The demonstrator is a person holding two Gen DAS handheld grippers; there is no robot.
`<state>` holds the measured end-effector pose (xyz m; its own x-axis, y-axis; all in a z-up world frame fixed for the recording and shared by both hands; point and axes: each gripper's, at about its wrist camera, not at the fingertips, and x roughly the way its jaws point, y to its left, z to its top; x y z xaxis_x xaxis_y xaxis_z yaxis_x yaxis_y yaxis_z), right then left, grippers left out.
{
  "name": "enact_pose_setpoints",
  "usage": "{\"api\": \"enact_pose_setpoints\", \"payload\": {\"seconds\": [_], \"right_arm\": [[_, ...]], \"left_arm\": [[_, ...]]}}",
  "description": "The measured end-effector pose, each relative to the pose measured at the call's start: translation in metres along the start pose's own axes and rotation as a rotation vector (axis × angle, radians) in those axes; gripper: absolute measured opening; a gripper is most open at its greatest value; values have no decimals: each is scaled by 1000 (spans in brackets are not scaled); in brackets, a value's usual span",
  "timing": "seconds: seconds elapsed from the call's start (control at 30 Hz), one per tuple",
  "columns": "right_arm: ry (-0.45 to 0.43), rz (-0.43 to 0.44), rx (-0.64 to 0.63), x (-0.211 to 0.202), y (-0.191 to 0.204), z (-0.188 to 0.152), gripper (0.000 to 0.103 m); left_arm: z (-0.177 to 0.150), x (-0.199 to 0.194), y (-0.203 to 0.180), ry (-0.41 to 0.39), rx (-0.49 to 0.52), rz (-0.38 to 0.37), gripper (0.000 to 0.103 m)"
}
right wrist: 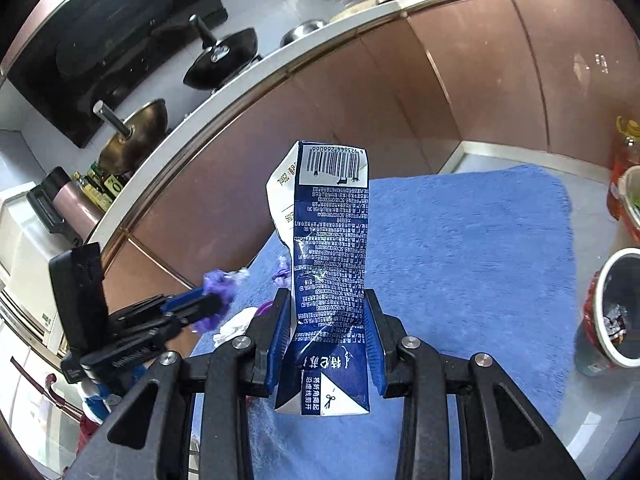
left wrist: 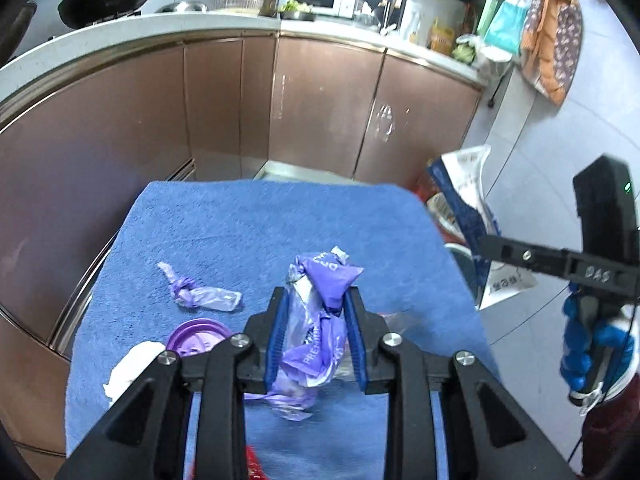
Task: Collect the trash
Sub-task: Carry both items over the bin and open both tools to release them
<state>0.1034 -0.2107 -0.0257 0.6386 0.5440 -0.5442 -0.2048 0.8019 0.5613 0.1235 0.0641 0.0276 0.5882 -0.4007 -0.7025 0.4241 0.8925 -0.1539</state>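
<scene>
- Between the near blue pads, the left gripper (left wrist: 316, 300) pinches a crumpled purple wrapper (left wrist: 320, 320), lifted off the blue towel (left wrist: 260, 224), apparently for carrying away.
- Right gripper (right wrist: 326, 304) clamps a flattened blue carton (right wrist: 330, 248) upright.
- Farther left on the towel lie a purple lid (left wrist: 200, 336), white tissue (left wrist: 128, 372) and twisted wrapper (left wrist: 200, 294), not yet collected.
- Right, a red cup (right wrist: 608, 312) holds scraps, likely the bin.

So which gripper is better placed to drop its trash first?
Probably the right gripper: it holds the flattened carton, and the open bin sits on its side. The left gripper, holding the purple wrapper, is farther away.
</scene>
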Motion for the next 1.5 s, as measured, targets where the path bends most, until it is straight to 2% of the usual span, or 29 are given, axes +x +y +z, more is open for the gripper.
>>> {"api": "enact_pose_setpoints", "payload": {"seconds": [0.1,0.3,0.5,0.67,0.87,0.97,1.1,1.2,1.27,1.37,1.5], "right_arm": [[-28,-20,16,-16,-14,1,35],[-100,-96,91,-57,-70,0,35],[-160,-190,168,-97,-140,-2,35],[-180,-322,220,-116,-202,-2,35],[-143,-496,269,-107,-283,-4,35],[-116,-540,307,-99,-327,-5,35],[-78,-591,327,-87,-377,-3,35],[-67,-592,358,-78,-405,-1,36],[-60,-608,375,-73,-422,0,42],[-49,-641,388,-71,-437,-3,42],[-64,-658,383,-83,-430,-9,44]], "left_arm": [[3,-3,-18,-19,-2,-32,27],[14,16,-70,-12,24,-128,27],[31,58,-134,26,73,-221,27],[49,114,-190,95,110,-292,27],[70,205,-269,210,135,-363,27],[78,258,-308,273,114,-386,27],[86,314,-342,315,65,-392,28],[89,350,-359,353,28,-420,29],[88,366,-368,370,19,-422,30],[84,381,-376,396,3,-442,37],[81,370,-374,383,4,-463,40]]}}
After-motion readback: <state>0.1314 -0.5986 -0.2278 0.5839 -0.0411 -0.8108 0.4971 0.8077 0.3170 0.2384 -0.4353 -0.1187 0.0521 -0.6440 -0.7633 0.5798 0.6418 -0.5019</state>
